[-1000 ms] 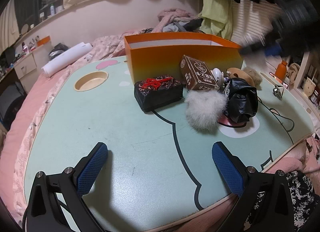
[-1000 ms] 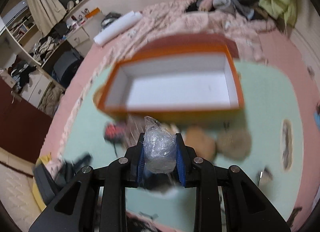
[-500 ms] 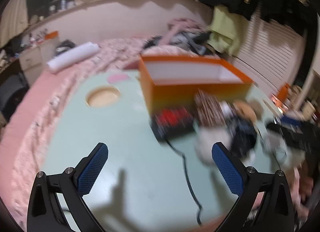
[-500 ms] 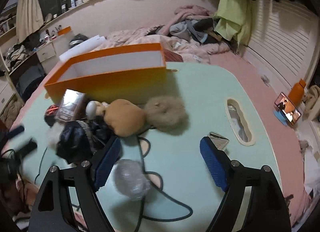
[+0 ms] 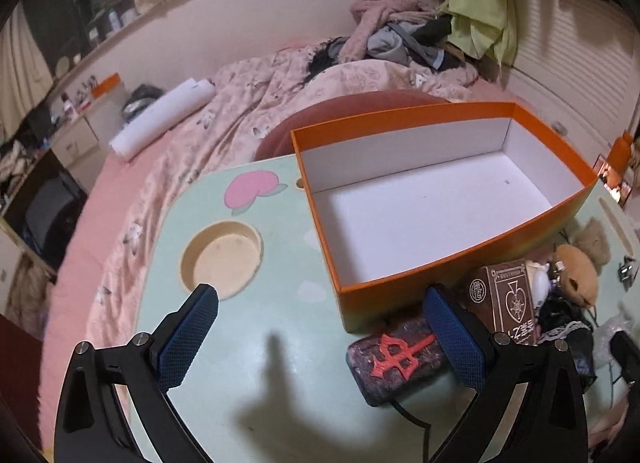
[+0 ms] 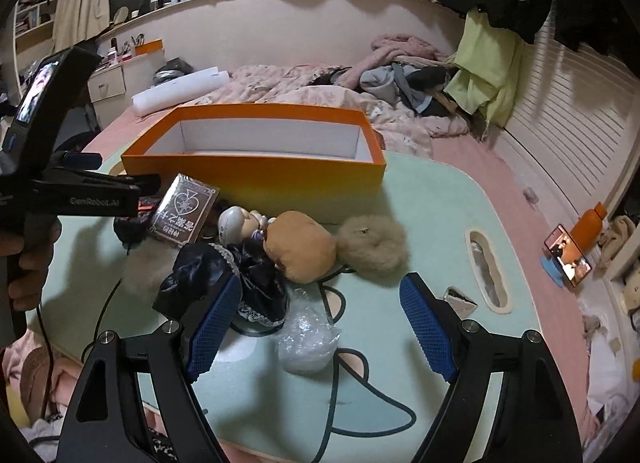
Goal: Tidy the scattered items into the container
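Gone from the right tongs (image 6: pixel 320 327) is the clear plastic wad (image 6: pixel 306 343) they clamped a second ago above the orange box (image 6: pixel 256 151); it now lies on the desk (image 6: pixel 432 215) between their spread fingers, nearer the left one and touching neither. Both pairs stand apart and hold nothing. Just beyond the wad sit the black frilly cloth (image 6: pixel 224 275), tan plush (image 6: pixel 300 247), fur puff (image 6: pixel 374 245) and brown card box (image 6: pixel 186 215). Under the left tongs (image 5: pixel 320 339), by their right finger, lies the dark case (image 5: pixel 396 359). Farthest, the orange box is empty: by this view nothing is tidied yet and every item remains.
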`<action>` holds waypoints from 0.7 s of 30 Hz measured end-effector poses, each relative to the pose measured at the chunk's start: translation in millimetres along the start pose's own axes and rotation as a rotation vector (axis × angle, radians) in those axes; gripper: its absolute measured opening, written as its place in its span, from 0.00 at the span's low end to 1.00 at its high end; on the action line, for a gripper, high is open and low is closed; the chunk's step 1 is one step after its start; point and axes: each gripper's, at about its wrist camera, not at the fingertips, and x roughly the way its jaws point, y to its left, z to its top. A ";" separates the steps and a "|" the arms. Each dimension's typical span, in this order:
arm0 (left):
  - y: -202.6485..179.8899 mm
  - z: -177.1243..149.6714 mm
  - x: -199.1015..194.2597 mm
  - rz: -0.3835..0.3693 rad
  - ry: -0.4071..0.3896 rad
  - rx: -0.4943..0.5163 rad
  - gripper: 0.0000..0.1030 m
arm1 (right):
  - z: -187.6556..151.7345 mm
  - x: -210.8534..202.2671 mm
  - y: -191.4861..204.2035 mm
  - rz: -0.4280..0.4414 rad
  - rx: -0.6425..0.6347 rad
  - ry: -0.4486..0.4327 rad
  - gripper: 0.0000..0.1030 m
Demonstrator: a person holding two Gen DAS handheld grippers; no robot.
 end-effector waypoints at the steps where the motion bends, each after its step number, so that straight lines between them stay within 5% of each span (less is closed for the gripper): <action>1: 0.1 2.1 0.6 0.011 0.000 0.008 1.00 | 0.6 -0.8 -1.3 0.001 0.004 -0.001 0.79; 7: 8.8 9.2 1.5 0.065 0.000 0.011 1.00 | 3.4 -5.7 -7.3 0.004 0.017 -0.016 0.79; 13: 10.3 16.8 -28.3 -0.019 -0.051 -0.007 1.00 | 11.1 -1.9 -10.5 0.016 0.022 0.018 0.79; 21: 5.4 65.7 -26.6 -0.118 0.070 -0.059 1.00 | 89.9 18.5 -6.2 -0.007 0.026 0.070 0.79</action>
